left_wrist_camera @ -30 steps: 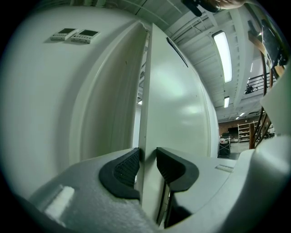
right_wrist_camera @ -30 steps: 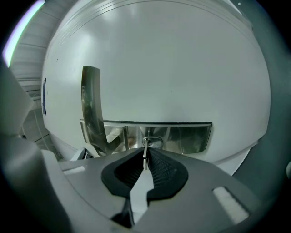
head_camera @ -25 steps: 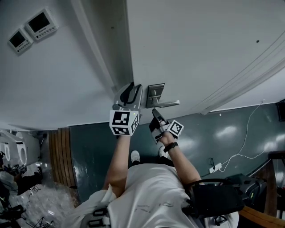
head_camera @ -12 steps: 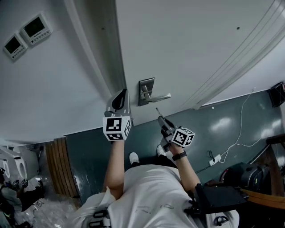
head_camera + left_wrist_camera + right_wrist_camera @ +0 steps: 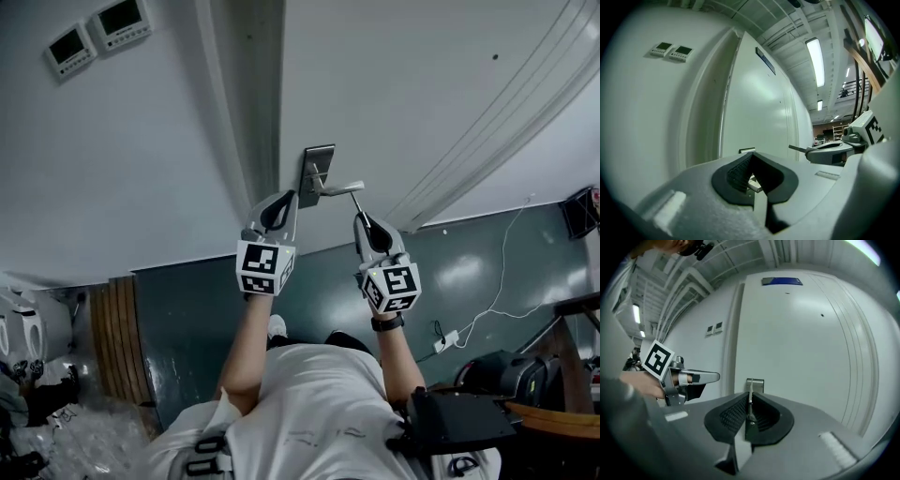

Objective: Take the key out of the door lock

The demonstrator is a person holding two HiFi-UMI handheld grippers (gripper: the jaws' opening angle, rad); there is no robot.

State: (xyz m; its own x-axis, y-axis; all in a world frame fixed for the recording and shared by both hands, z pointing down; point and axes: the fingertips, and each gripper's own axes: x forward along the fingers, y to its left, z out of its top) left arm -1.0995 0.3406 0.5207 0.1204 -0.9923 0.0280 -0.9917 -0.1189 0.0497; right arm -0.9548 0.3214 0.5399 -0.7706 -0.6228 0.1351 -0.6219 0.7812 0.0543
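Head view: key [image 5: 356,200] is out of the lock, clamped in the right gripper [image 5: 360,217] before the door [image 5: 422,94].
Right gripper view shows both pads pressed on the key, which stands upright between them with its blade projecting toward the lock plate [image 5: 315,159]. The key's tip sits just beside the free end of the door handle [image 5: 342,188], clear of the plate. Left gripper [image 5: 284,201] is level beside the door frame, left of the plate; its jaws have just been closing and now meet, with nothing gripped.
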